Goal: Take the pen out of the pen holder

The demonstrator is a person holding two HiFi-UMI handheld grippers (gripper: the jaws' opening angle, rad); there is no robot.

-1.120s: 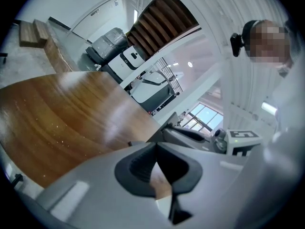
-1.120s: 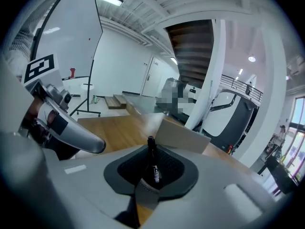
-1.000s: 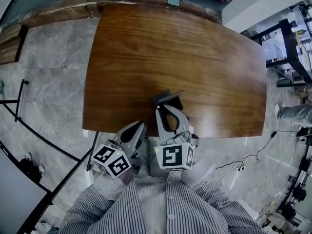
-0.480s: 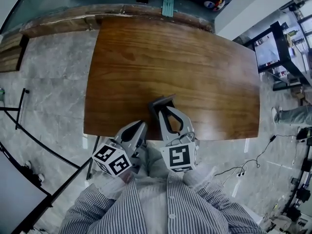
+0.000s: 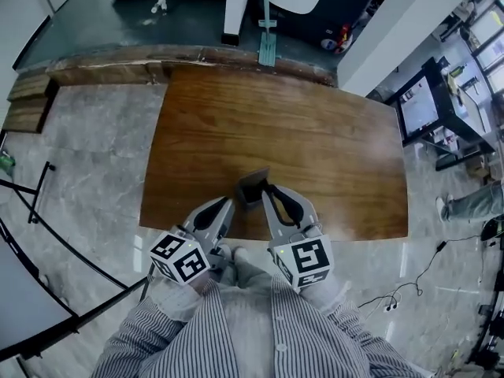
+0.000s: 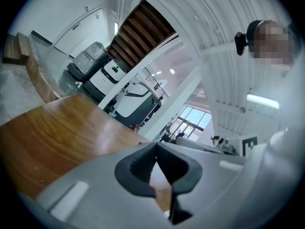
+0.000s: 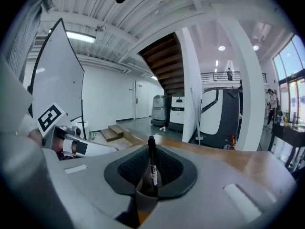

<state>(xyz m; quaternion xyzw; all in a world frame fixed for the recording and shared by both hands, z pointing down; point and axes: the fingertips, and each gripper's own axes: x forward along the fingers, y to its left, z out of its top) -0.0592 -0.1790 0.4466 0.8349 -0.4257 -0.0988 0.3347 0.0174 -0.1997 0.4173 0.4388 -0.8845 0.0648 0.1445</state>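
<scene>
**Right gripper (image 7: pixel 151 170).** The fingers (image 7: pixel 127 168) stand a narrow way apart and pinch the pen (image 7: pixel 151 162), with one ribbed pad on each side of the barrel. In the right gripper view the pen stands upright in the gap, with its top end at 12 o'clock, just proud of the pad tops. Its lower end drops behind a grey shape at 6 o'clock in the gap. This shape is judged to be the pen holder (image 5: pixel 252 189). Whether the pen's tip is clear of it cannot be told.

**Reason for the grip.** The fingers point roughly level and take the barrel from the side. This lets the pen be drawn straight up along its own axis, so it should neither drag on the holder's wall nor tip the holder over.

**Left gripper (image 6: pixel 156 147).** The fingers (image 6: pixel 137 165) are pressed together at the tips with nothing between them. Only the bench surface shows through the slot behind the tips, and the gripper touches nothing. Its judged role is to stay parked clear of the lift, available to steady the holder.

**Head view.** The pen holder stands on the bench (image 5: pixel 315 132) close to the near edge, at 6 o'clock from the bench centre. The right fingertips reach it from 5 o'clock. The left gripper lies at 8 o'clock of it, near but apart.
</scene>
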